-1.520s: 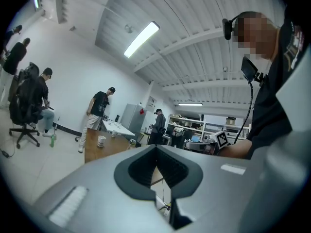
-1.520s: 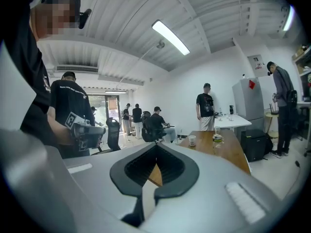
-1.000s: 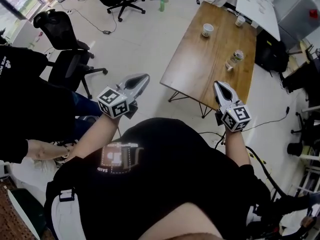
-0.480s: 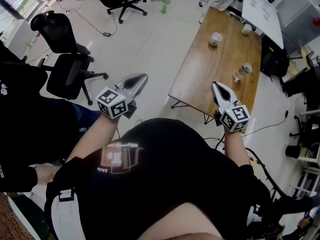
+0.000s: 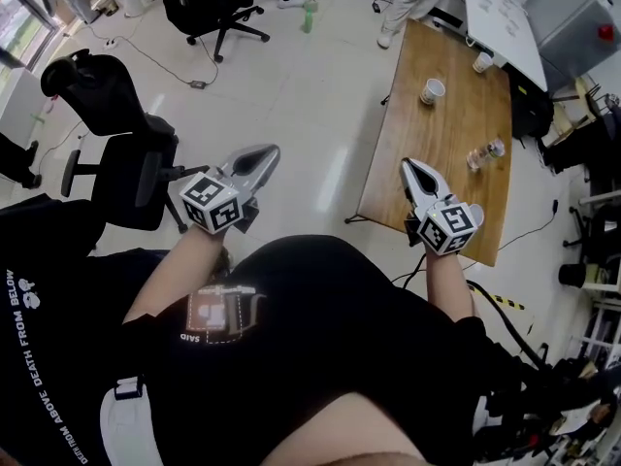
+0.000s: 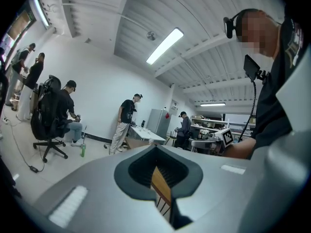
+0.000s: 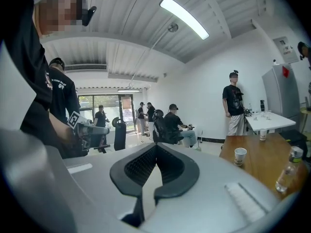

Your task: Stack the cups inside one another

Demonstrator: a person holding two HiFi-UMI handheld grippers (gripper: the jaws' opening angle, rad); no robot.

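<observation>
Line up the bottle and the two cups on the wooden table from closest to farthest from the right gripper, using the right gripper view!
1. Clear bottle, at the table's right edge.
2. Paper cup, mid-table, further left.
3. Second cup, at the far end.

There are two paper cups (image 5: 432,90), one clear bottle (image 5: 485,152), one wooden table (image 5: 432,187) and three black office chairs (image 5: 209,3).

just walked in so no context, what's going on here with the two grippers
A person holds the left gripper and the right gripper out in front, both with fingers shut on nothing. Ahead, the wooden table carries a near cup, a far cup and a clear bottle. The cups stand apart, not yet stacked.
</observation>
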